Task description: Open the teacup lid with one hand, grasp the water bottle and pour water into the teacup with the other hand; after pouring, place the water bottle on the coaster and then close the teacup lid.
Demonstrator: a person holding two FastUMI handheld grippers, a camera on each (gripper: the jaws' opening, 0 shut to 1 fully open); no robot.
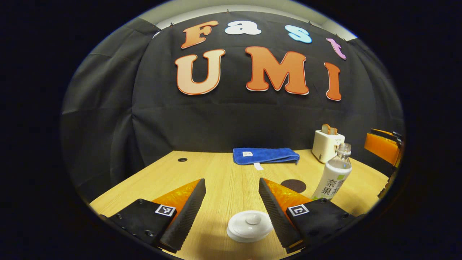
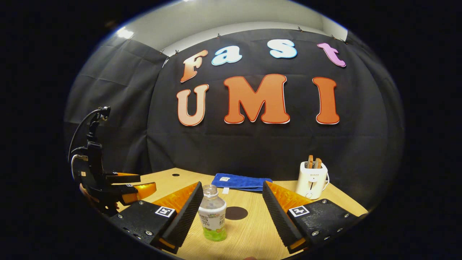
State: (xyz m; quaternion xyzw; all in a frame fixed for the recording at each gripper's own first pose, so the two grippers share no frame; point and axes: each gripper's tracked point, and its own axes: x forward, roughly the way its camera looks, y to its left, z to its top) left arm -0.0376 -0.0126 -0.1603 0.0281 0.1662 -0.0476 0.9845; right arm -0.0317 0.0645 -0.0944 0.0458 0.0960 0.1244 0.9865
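**Both claws spread over the bench**

One teacup lid (image 1: pixel 249 224) is seen in the left gripper view, between the wide-open left claw (image 1: pixel 232 189), touched by neither finger. One water bottle (image 2: pixel 212 213) stands upright inside the open right claw (image 2: pixel 232 193), ungripped, one dark coaster (image 2: pixel 236 213) just behind. One blue towel (image 2: pixel 241 181) and one toaster (image 2: pixel 312 179) are noted farther back on the bench (image 2: pixel 252 234).
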